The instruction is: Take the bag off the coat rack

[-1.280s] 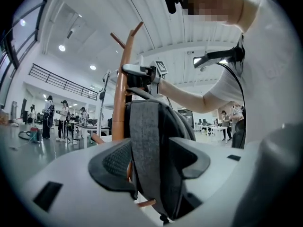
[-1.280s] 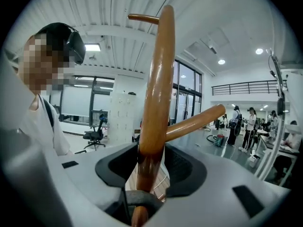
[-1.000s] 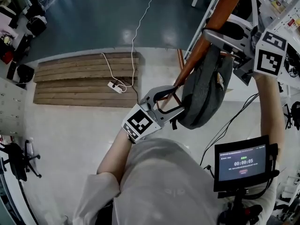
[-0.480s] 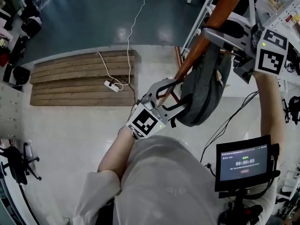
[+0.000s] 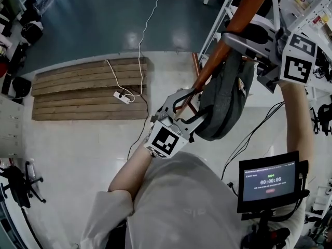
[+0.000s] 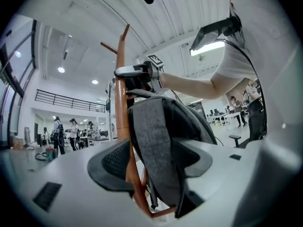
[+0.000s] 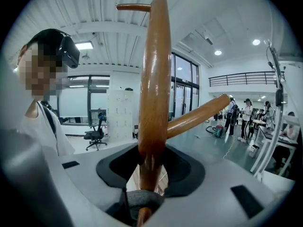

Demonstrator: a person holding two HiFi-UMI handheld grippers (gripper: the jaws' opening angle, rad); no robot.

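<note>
Two grippers here, grey backpack [image 5: 225,100] and coat rack pole [image 7: 154,79] both between jaws of left gripper [image 6: 154,162], just spread wide open, right gripper [image 7: 151,167] just clamped onto pole above the bag.

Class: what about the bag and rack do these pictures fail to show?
- Where the bag hangs: head view, the right gripper, whose jaws have just been closing on the rack, covers it.
- The rack's feet: head view, partly behind the bag.
- Text on the screen: head view, too small.
- Far people: left gripper view, too small.
</note>
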